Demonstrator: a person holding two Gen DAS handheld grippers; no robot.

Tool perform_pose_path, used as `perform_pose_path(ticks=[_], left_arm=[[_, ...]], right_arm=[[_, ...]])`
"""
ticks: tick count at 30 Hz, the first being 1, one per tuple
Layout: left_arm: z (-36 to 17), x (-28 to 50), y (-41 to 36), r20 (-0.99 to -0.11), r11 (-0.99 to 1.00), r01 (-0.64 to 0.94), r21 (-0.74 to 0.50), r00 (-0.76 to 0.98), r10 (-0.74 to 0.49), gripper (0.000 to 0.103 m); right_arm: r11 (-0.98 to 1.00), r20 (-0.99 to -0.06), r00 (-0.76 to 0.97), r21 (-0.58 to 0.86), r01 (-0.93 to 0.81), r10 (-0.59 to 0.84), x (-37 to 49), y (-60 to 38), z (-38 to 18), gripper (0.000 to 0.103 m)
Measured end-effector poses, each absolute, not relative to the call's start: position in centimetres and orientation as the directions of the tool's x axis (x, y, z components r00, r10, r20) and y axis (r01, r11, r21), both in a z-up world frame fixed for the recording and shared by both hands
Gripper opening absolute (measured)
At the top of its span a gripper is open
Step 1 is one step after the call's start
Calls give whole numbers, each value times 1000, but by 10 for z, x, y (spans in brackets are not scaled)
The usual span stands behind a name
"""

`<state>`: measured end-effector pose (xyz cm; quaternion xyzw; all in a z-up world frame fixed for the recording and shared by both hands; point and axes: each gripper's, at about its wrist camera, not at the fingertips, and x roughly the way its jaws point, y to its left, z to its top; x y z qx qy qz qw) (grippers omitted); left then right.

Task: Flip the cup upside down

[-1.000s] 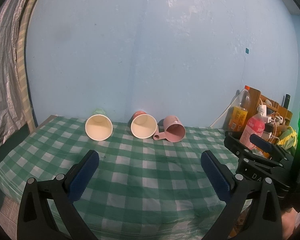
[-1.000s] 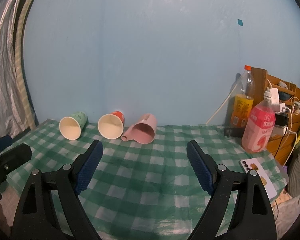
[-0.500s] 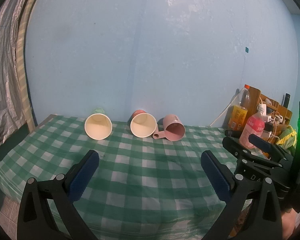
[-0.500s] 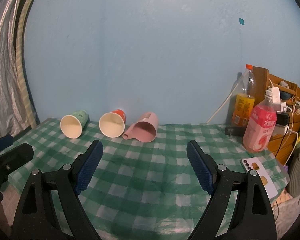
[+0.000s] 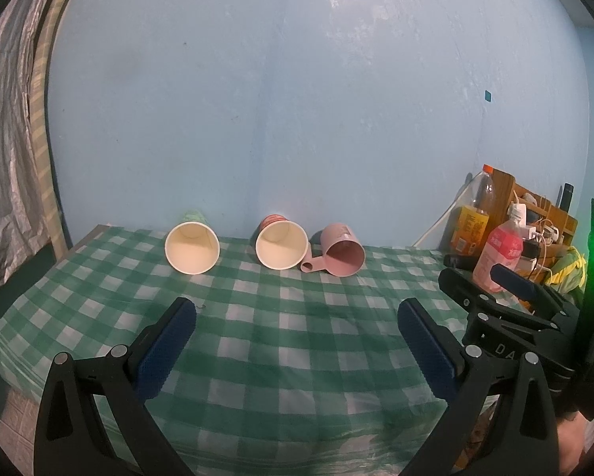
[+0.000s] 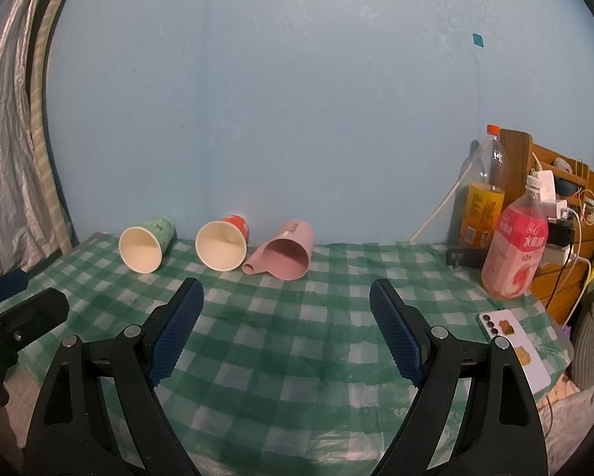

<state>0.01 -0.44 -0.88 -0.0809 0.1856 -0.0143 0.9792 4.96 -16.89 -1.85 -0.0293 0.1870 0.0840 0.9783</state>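
While the left gripper [image 5: 297, 317] hangs over the near part of the desk [image 5: 281, 341] with its jaws wide apart and nothing between them, the left wrist view shows three cups lying on their sides in a row by the blue wall, mouths toward the camera: a green paper cup [image 5: 192, 247], a red paper cup [image 5: 282, 244] and a pink plastic mug [image 5: 342, 254] whose handle touches the red cup's rim. All three lie well apart from the jaws.

From the right wrist view, the right gripper [image 6: 287, 309] also has its jaws spread and empty, the same row lying ahead and to its left: green cup [image 6: 144, 244], red cup [image 6: 222, 242], pink mug [image 6: 288, 256]. Two drink bottles, pink [image 6: 513, 248] and orange [image 6: 484, 198], stand at the desk's right edge, a phone [image 6: 513, 347] lying nearer.

Judging by looks, the paper cups are light and thin-walled; a hard squeeze near the open rim would likely crush them, so the stiffer band near the base seems the safer hold. The mug looks rigid, smoother and likelier to slip; gripping across its body, clear of the handle, seems best.
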Motion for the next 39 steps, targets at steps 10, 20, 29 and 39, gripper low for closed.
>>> perform_pose_path(ticks=[10,20,29,39], left_arm=[[-12,-3,-13,-366,988,4,-156,929,-62,103],[-7,1,-14,-382,987,9,-159,921,-70,103],[-6,14,-18,-414,986,5,-166,907,-74,103],[23,82,-30,-484,993,16,-115,872,-71,103]], right_arm=[[985,-372,916,-20,-172,152,50,-171,-20,85],[985,-382,911,-10,-172,155,53,-174,-21,85],[985,-403,901,4,-172,159,62,-178,-22,85],[985,-430,887,31,-172,169,95,-206,2,86]])
